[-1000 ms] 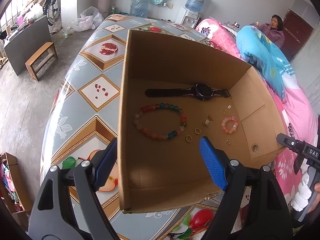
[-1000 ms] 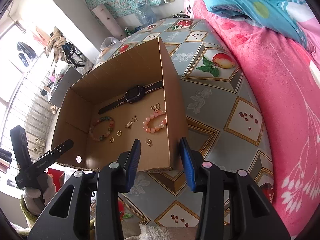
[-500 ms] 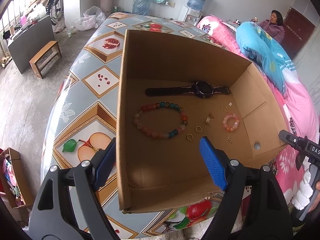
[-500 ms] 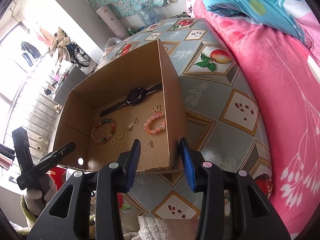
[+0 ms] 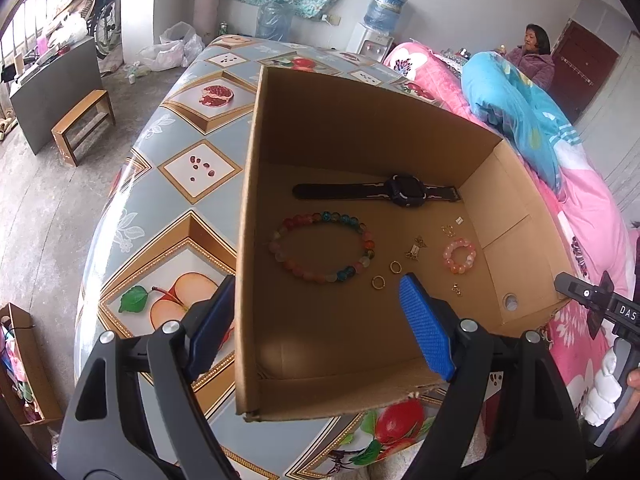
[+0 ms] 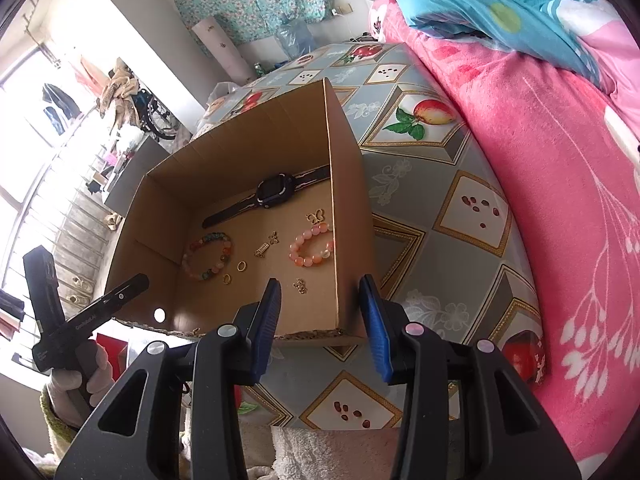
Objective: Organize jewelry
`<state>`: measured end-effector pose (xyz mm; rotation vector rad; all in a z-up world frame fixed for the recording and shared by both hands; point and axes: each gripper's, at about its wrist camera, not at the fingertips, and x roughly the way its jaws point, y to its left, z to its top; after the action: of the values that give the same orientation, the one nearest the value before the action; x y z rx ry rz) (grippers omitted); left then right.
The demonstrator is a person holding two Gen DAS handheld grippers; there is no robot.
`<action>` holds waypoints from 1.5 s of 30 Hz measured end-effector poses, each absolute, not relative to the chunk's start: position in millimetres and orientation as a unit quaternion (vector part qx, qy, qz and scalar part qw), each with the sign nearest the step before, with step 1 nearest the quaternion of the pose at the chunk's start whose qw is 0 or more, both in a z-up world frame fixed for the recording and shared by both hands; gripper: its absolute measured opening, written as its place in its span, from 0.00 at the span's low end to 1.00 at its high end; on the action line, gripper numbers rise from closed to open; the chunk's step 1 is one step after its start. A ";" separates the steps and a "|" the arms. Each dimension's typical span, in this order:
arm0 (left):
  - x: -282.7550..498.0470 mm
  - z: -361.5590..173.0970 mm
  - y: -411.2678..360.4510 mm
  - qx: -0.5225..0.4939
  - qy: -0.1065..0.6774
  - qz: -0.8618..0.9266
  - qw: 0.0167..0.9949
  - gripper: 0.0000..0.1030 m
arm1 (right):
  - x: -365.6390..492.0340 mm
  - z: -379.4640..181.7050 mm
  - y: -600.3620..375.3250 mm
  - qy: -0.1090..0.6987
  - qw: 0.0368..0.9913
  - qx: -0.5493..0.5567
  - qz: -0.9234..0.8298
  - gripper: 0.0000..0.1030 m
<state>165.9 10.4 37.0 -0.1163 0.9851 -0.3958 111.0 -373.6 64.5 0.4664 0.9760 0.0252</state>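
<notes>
Here, your box (image 5: 360,152) sits open-topped on the bench (image 5: 180,168), whose cover shows fruit panels. Everything for the job lies loose on the box floor.

In the left wrist view, the watch (image 5: 404,191) stretches flat along the far wall at 12 o'clock, strap running toward 9. Below it, toward 9 o'clock of the floor, lies the large bracelet (image 5: 324,252) of mixed colours. The small pink bracelet (image 5: 459,256) lies at 3 o'clock, well apart from the large one. Between the two bracelets lie two gold rings (image 5: 396,267), near each other, and a gold charm (image 5: 416,248) just beyond them. A gold butterfly piece (image 5: 448,230) lies at 12 o'clock of the pink bracelet, and another tiny gold piece (image 5: 456,289) at its 6. None of them touch.

Your left claw (image 5: 320,320) is wide open and empty, straddling the box's near-left wall: one pad outside over the bench, the other inside over the floor.

Your right claw (image 6: 320,320) stands partly open around the box's near-right corner wall, pads clear of the cardboard, nothing held.

A pink blanket (image 6: 540,160) lies at 3 o'clock of the bench in the right wrist view.
</notes>
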 end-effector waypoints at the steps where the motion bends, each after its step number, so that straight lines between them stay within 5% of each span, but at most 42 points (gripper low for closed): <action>1: 162.5 39.4 11.8 -0.056 0.463 -0.190 0.864 0.75 | 108.5 65.6 -374.6 0.461 0.858 0.226 0.012 0.40; 5: 144.5 53.5 16.6 -0.042 0.432 -0.184 0.882 0.76 | 93.1 74.8 -374.3 0.436 0.872 0.220 0.006 0.40; 18: 64.8 96.9 36.6 -0.032 0.335 -0.151 0.929 0.87 | 35.5 106.5 -321.7 0.378 0.916 0.124 0.044 0.63; 45: 61.8 64.7 -1.8 0.005 0.394 -0.113 0.912 0.91 | 57.2 70.9 -274.7 0.434 0.894 0.099 0.045 0.64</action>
<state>61.8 -1.8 64.7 0.0111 0.8128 -0.2331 57.2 -274.7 70.9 0.2048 0.8999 0.0940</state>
